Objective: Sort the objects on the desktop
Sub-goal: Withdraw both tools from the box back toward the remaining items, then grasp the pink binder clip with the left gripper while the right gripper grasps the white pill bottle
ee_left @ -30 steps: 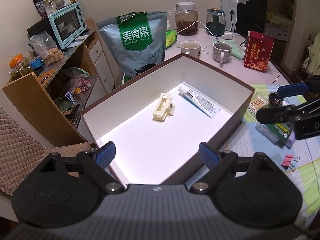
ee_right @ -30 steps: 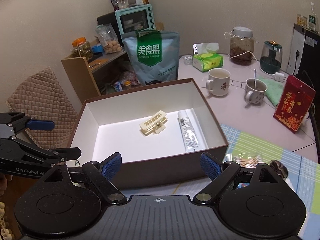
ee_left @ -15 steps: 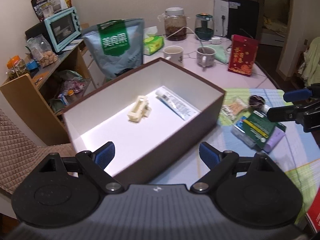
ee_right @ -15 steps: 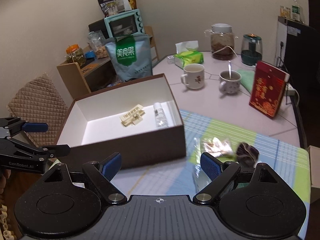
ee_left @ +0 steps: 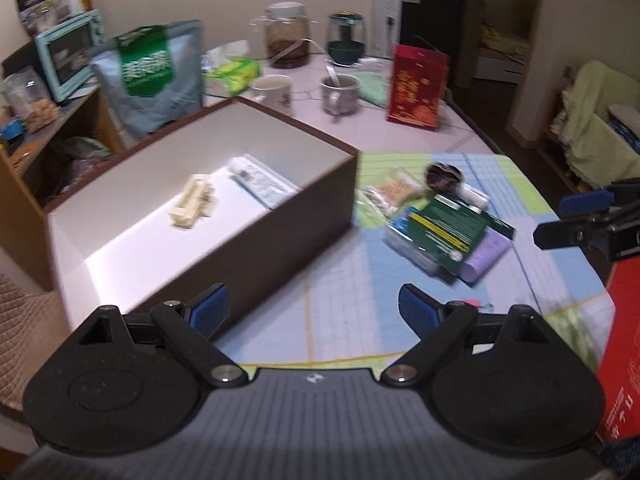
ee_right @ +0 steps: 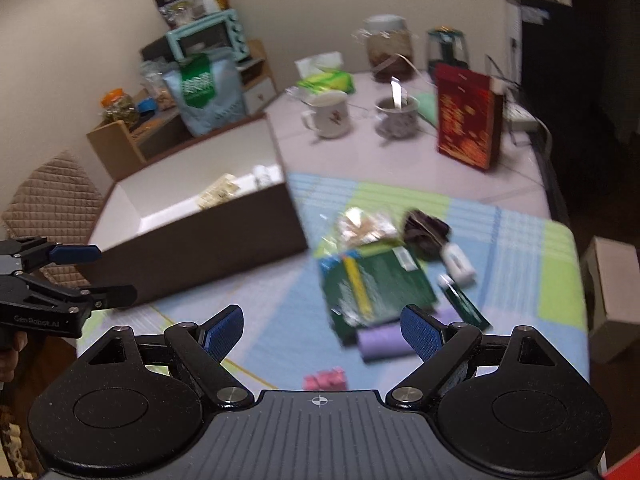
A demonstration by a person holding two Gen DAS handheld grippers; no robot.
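A brown box point(ee_left: 280, 240) point(ee_right: 200, 236) with a white inside holds a cream hair clip point(ee_left: 194, 205) point(ee_right: 218, 191) and a white tube point(ee_left: 260, 182). To its right, on the checked cloth, lies a pile: a green packet point(ee_left: 452, 224) point(ee_right: 376, 280), a purple tube point(ee_left: 486, 258) point(ee_right: 380, 342), a snack bag point(ee_right: 364, 226), a dark round item point(ee_left: 444, 174) point(ee_right: 424, 228) and a pink binder clip point(ee_right: 324, 380). My left gripper point(ee_left: 314, 314) is open above the cloth by the box's corner. My right gripper point(ee_right: 322, 330) is open, just above the pile.
Two mugs point(ee_right: 330, 114) point(ee_right: 398, 116), a red gift box point(ee_right: 468, 116), a tissue pack point(ee_left: 236, 72), a jar point(ee_left: 288, 36) and a big snack bag point(ee_left: 156, 76) stand behind. A shelf with a mint toaster oven point(ee_left: 66, 54) is at the left.
Both grippers have swung right, away from the box and toward the pile on the cloth. Their jaws have stayed open and empty.
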